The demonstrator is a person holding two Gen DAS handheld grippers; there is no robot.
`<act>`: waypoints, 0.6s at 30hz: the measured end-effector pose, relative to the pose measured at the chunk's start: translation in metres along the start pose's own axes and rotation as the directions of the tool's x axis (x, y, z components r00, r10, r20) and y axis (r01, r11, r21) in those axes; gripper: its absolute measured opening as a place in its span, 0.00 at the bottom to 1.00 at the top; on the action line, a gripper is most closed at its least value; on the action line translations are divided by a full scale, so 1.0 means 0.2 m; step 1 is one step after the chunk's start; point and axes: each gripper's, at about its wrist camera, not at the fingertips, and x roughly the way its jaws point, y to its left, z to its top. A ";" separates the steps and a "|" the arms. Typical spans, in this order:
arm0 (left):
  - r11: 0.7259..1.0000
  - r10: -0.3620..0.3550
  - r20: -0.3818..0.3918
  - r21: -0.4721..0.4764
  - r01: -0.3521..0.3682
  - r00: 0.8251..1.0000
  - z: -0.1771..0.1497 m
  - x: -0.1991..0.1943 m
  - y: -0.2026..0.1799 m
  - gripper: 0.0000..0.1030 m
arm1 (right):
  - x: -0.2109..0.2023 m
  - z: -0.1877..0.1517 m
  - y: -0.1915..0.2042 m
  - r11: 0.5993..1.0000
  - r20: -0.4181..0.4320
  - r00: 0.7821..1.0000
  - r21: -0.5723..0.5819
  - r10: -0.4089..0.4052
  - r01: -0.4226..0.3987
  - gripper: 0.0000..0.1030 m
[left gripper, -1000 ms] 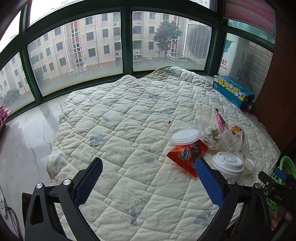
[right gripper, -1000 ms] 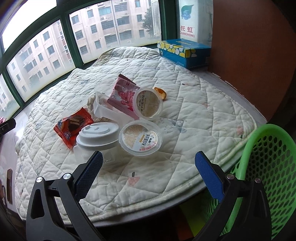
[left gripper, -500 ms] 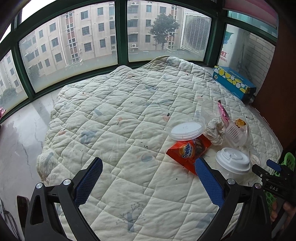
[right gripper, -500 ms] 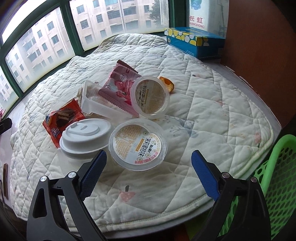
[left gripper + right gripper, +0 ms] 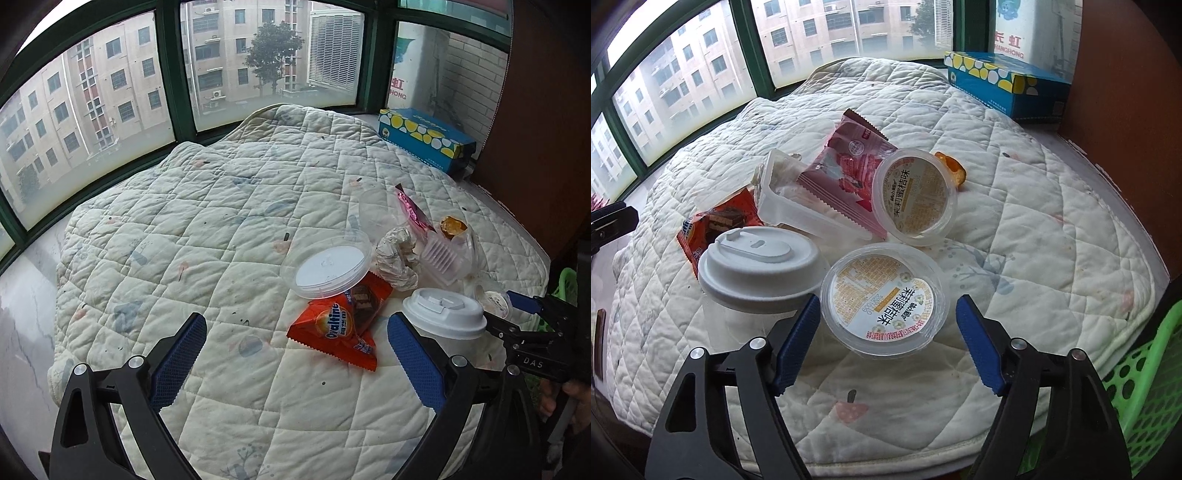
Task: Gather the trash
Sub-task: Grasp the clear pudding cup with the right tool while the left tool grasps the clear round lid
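Trash lies clustered on the near-right part of a quilted pad (image 5: pixel 207 229) by the window. From my left wrist camera I see the left gripper (image 5: pixel 295 354) with its jaws spread wide and nothing between the pads; it hangs over the quilt just short of an orange Ovaltine wrapper (image 5: pixel 341 325). A clear plastic lid (image 5: pixel 327 271) overlaps the wrapper's far end, a crumpled paper ball (image 5: pixel 397 256) sits beside it, and a white-lidded cup (image 5: pixel 443 319) stands just right of the wrapper. At the right edge the right gripper (image 5: pixel 521 306) reaches in beside that cup. A blue tissue box (image 5: pixel 424 142) rests at the far corner, well apart from the litter.

From my right wrist camera, the right gripper (image 5: pixel 886 339) has just been closing its jaws; they stand at a middling width around a round jelly cup (image 5: pixel 884 299), the left pad at its rim, the right pad still off it. The white-lidded cup (image 5: pixel 761 266) touches this cup on the left. Behind lie a second jelly cup (image 5: pixel 914 197), tilted, a pink snack wrapper (image 5: pixel 849 166) and a clear tray (image 5: pixel 798 206). A green basket (image 5: pixel 1145 373) sits at the lower right, off the quilt.
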 end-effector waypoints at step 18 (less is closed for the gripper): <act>0.963 -0.132 -0.093 0.224 0.150 0.987 0.17 0.36 -0.20 0.43 | -0.10 -0.01 -0.05 0.998 0.045 0.999 0.070 -0.006 0.003 0.67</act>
